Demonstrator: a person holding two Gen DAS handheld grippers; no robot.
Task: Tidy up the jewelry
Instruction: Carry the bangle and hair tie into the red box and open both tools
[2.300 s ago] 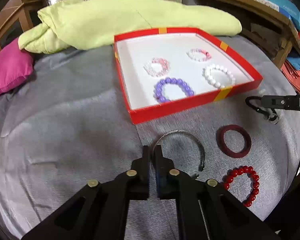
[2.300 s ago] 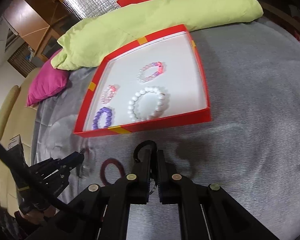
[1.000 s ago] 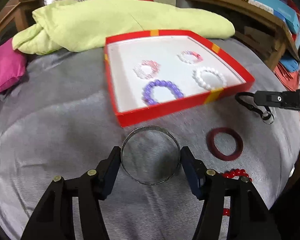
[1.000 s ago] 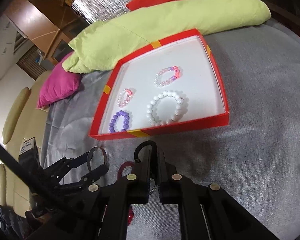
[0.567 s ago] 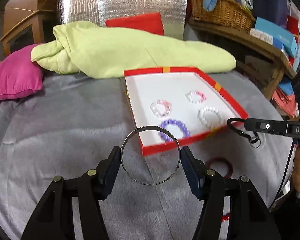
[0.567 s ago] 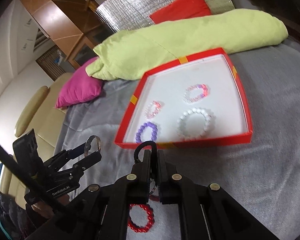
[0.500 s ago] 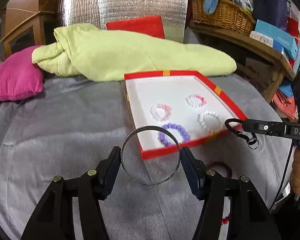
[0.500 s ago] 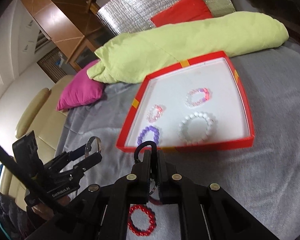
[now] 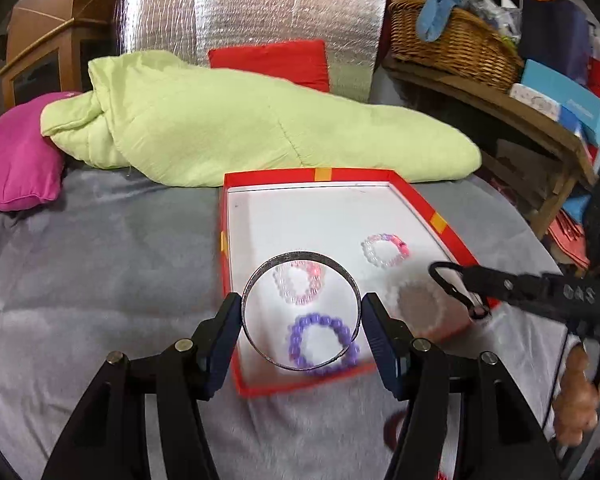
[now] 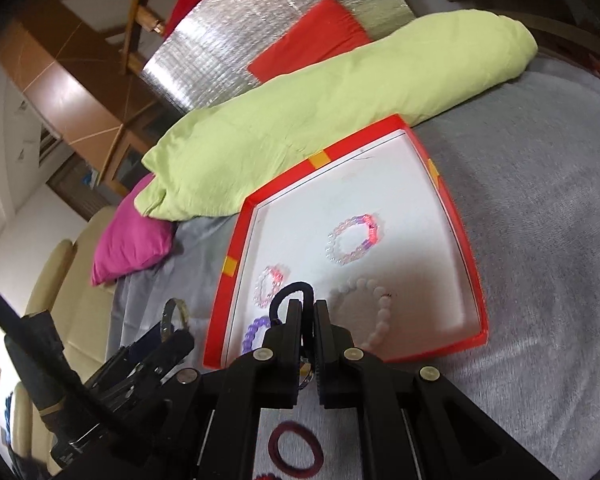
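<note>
left wrist view: the left gripper (image 9: 301, 316) has its fingers (image 9: 220, 338) spread wide, each pressing on an opposite side of a silver bangle (image 9: 256, 280), which stands upright between them and is held off the grey bed cover (image 9: 100, 272). seen through the bangle, the near left part of the red box (image 9: 440, 220) lies beyond it, with a pale pink bead bracelet (image 9: 300, 282) and a purple bead bracelet (image 9: 322, 344) on its white floor. farther right in the box lie a pink and lilac bead bracelet (image 9: 386, 250) and a blurred white bead bracelet (image 9: 418, 304). the right gripper (image 9: 466, 280) reaches in from the right over the box's near right corner, with a black carabiner clip (image 9: 444, 276) sticking out of its tip. a dark red ring (image 9: 392, 430) shows on the cover below the box, partly hidden. a lime green quilt (image 9: 240, 128) and a magenta pillow (image 9: 16, 160) lie behind.

right wrist view: the right gripper (image 10: 307, 340) has its fingers (image 10: 290, 332) nearly together, pinched on the black carabiner clip (image 10: 294, 294), whose loop rises above the tips over the near edge of the red box (image 10: 460, 240). in the box are the pale pink bead bracelet (image 10: 270, 284), the purple bead bracelet (image 10: 254, 332), the pink and lilac bead bracelet (image 10: 352, 240) and the white bead bracelet (image 10: 372, 312). at lower left the left gripper (image 10: 172, 330) holds the silver bangle (image 10: 172, 316) just outside the box's left wall. the dark red ring (image 10: 296, 452) lies on the bed cover (image 10: 540, 200) near the bottom edge.
</note>
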